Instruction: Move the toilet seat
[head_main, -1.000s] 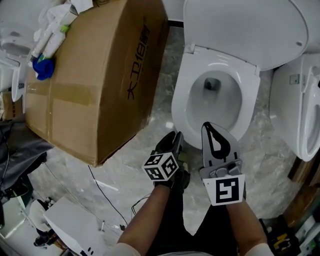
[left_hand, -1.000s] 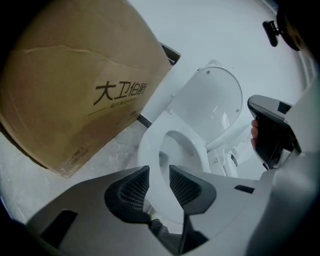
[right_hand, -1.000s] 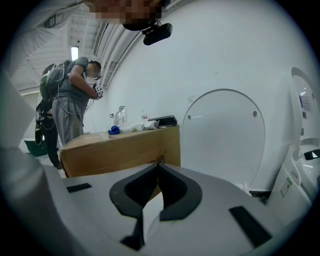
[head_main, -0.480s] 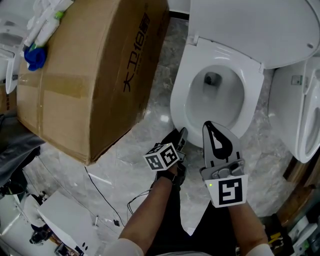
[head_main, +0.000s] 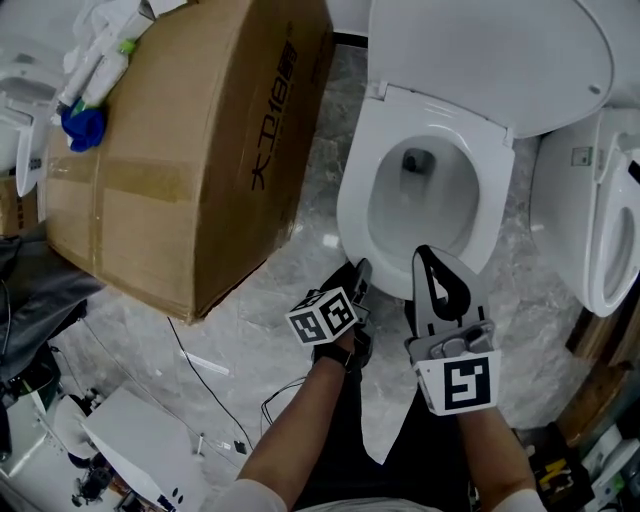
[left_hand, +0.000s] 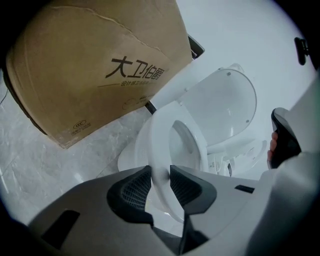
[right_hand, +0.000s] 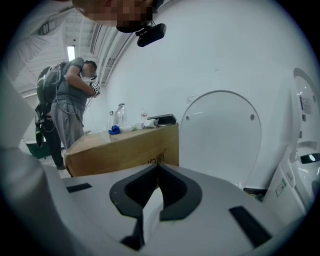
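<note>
My left hand-held gripper (left_hand: 160, 172) closes on the white oval plastic toilet seat (left_hand: 165, 130).
Its front rim sits between the jaws at mid-frame, and the long axis runs up-frame to the hinge. My right hand-held gripper (head_main: 428, 262) is closed and empty.

I count two toilets: the middle toilet (head_main: 425, 205) and a second toilet (head_main: 600, 230) at the right. One toilet seat (head_main: 498, 195), one lid (head_main: 480, 50). One cardboard box (head_main: 190, 150) on the left, one blue item (head_main: 80, 128) on its far end. One person (right_hand: 70, 105) far left.
</note>
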